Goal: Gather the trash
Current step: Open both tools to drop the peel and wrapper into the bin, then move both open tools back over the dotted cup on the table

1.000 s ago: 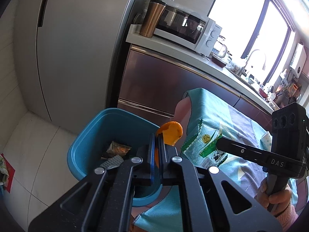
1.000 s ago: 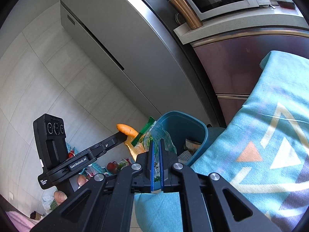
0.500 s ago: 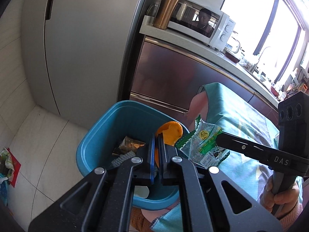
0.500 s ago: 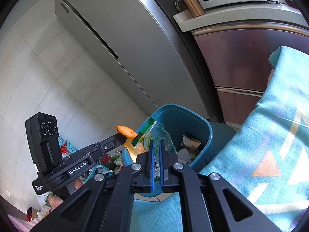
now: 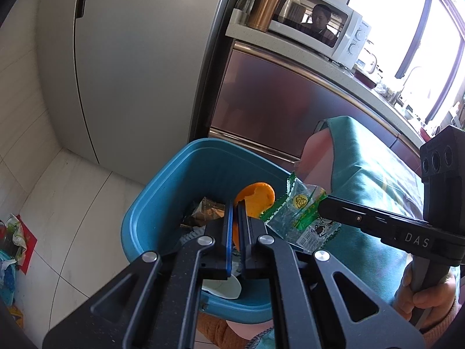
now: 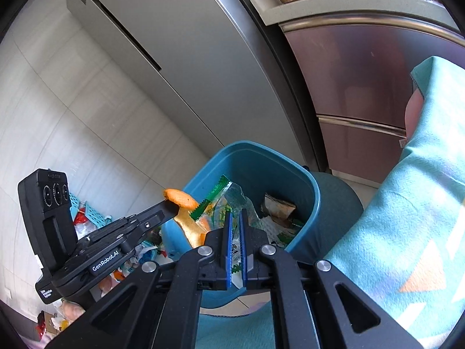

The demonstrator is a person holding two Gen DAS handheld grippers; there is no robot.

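Left wrist: peel (image 5: 255,200) between tongs (image 5: 236,203)

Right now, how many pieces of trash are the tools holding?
2: orange peel in the left tool, clear green-edged wrapper in the right tool, both over the blue bin.

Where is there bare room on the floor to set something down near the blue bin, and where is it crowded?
The pale tiles between the blue bin and the grey fridge lie bare. It is crowded at the far left, where loose litter and a blue basket cover the floor. Over the bin both grippers meet, holding the orange peel and the wrapper.
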